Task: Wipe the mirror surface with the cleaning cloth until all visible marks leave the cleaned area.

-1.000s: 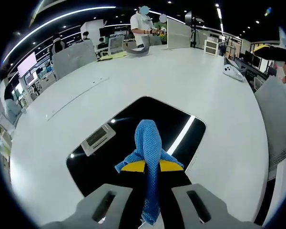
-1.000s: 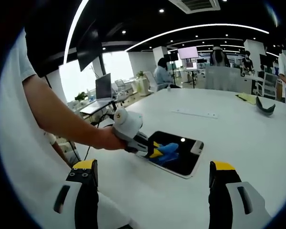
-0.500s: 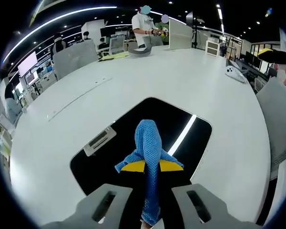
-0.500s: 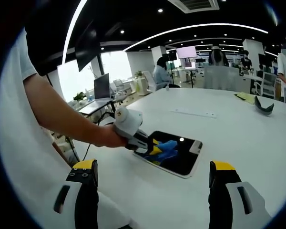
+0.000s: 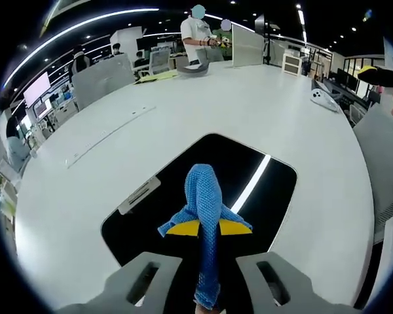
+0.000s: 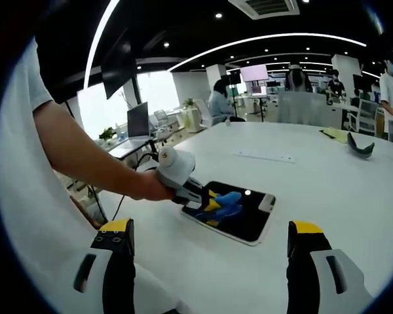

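Left gripper view: the cloth (image 5: 204,199), blue, is seen pinched between the closed jaws of the left gripper (image 5: 206,229), with a fold standing up past the yellow tips and a tail hanging back between the grey jaw bodies. The mirror (image 5: 209,196) lies flat on the table (image 5: 249,111) directly under and ahead of the tips; its dark glass reflects a ceiling light strip and a vent. Whether the cloth is pressed onto the glass cannot be told from this view. No marks can be made out on the mirror. Judged step: wiping in progress near the mirror's near end. The next move is judged to call for strokes across the rest of the glass, with the cloth kept flat against it.

Right gripper view: the right gripper (image 6: 209,258) is held with jaws wide apart and nothing between them, well back from the mirror (image 6: 245,219). The left gripper (image 6: 208,203), held by a hand (image 6: 147,186), is seen over the mirror's left end with the cloth (image 6: 226,199) low over the glass.

Surface and room: a large white table, mostly bare; a grey curved object (image 6: 361,145) lies far off. An open-plan office with screens and several people is noted beyond.
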`<action>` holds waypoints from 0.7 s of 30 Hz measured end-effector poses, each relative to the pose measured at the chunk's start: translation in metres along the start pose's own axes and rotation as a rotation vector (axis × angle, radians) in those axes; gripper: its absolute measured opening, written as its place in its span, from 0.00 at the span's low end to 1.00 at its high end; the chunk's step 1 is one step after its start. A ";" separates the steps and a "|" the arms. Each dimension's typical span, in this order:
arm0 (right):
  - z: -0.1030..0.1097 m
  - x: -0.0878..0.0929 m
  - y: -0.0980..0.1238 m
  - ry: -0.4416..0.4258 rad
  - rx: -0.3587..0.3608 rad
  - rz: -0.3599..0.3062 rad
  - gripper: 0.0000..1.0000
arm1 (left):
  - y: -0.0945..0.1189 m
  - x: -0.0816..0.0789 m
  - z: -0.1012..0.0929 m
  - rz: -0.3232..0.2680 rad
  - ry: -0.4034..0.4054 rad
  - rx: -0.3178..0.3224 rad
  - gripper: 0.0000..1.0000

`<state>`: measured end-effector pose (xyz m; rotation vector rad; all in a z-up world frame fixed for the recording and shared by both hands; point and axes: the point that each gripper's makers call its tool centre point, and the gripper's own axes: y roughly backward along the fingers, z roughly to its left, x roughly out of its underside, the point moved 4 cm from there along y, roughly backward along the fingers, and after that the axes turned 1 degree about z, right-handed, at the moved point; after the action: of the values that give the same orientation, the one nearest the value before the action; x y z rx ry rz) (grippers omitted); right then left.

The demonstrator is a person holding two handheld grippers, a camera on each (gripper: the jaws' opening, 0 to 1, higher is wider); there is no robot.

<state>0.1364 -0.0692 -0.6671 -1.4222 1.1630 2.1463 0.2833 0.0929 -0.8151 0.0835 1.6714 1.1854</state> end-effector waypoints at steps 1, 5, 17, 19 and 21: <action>0.000 0.000 0.000 0.000 0.000 0.000 0.97 | 0.000 0.000 0.001 0.000 0.001 -0.001 0.06; 0.000 0.001 -0.001 0.000 -0.002 0.006 0.97 | 0.000 -0.001 0.003 0.002 0.001 -0.004 0.06; 0.000 0.001 -0.001 -0.001 -0.002 0.007 0.97 | -0.001 -0.002 0.011 0.007 -0.004 -0.009 0.06; -0.001 0.002 -0.001 -0.002 -0.002 0.008 0.97 | -0.002 -0.002 0.012 0.007 -0.004 -0.011 0.06; -0.001 0.001 -0.001 -0.003 -0.002 0.007 0.97 | -0.002 -0.002 0.013 0.008 -0.005 -0.012 0.06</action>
<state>0.1372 -0.0695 -0.6689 -1.4178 1.1672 2.1536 0.2948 0.0990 -0.8147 0.0858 1.6613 1.2004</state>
